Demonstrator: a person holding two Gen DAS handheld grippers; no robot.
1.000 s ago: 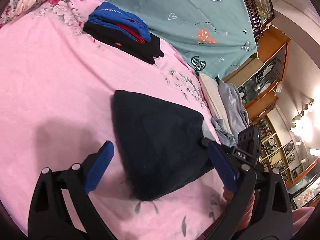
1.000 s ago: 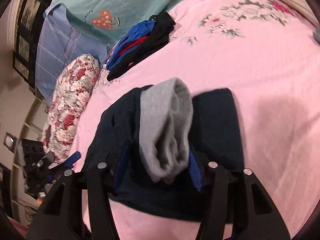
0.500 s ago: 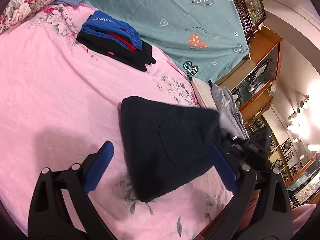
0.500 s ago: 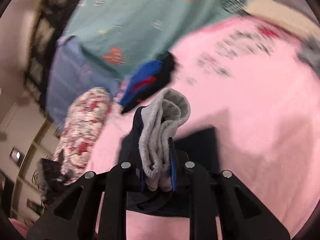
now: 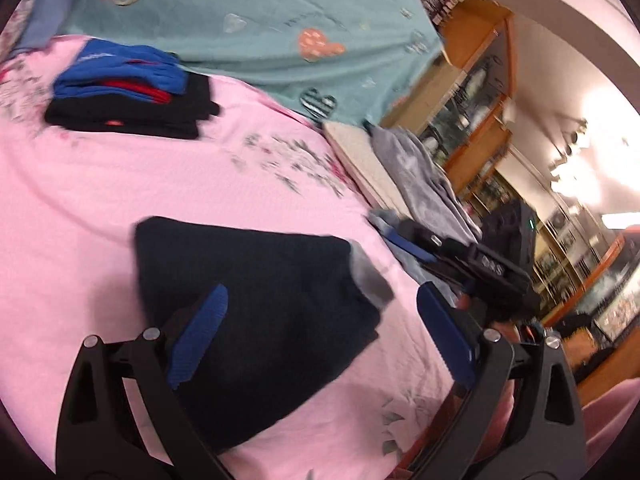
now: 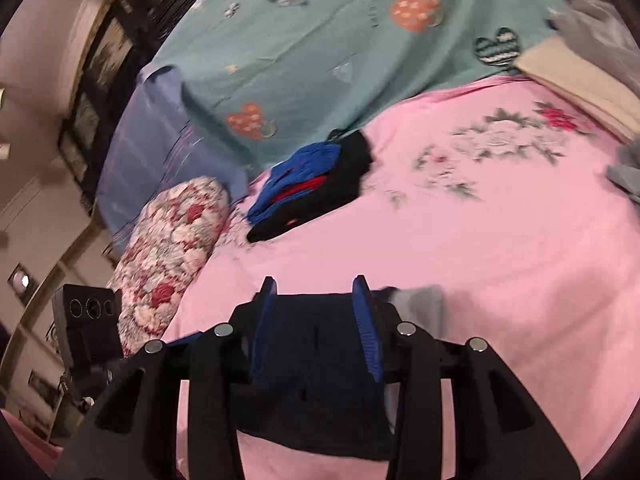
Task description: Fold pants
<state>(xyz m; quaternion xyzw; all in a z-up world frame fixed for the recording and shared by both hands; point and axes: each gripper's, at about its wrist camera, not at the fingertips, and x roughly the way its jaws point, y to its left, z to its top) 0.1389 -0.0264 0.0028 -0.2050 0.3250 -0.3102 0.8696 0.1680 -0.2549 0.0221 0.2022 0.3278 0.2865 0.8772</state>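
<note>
**Pants folded on the bed, final fold laid down**

Pants (image 5: 256, 304) lie as a compact dark bundle on the pink sheet (image 5: 100, 184), grey lining (image 5: 370, 278) peeking out. Left gripper (image 5: 320, 344) gapes wide, empty; right gripper (image 6: 316, 320) half-open, holding nothing. Next, probably: tuck the lining and flatten.

The left wrist view looks from low over the pink bed (image 5: 100, 184), along its gripper's fingers (image 5: 198, 336), toward the teal quilt (image 5: 248, 12) and wooden shelves (image 5: 476, 92) on its right. The right wrist view sits close above the folded pants (image 6: 316, 364), facing the same quilt (image 6: 320, 52) and a flowered pillow (image 6: 168, 232) on its left. Both share the pants (image 5: 256, 280), the clothes pile (image 5: 128, 96) (image 6: 316, 184) and each other's gripper at the edge.
</note>
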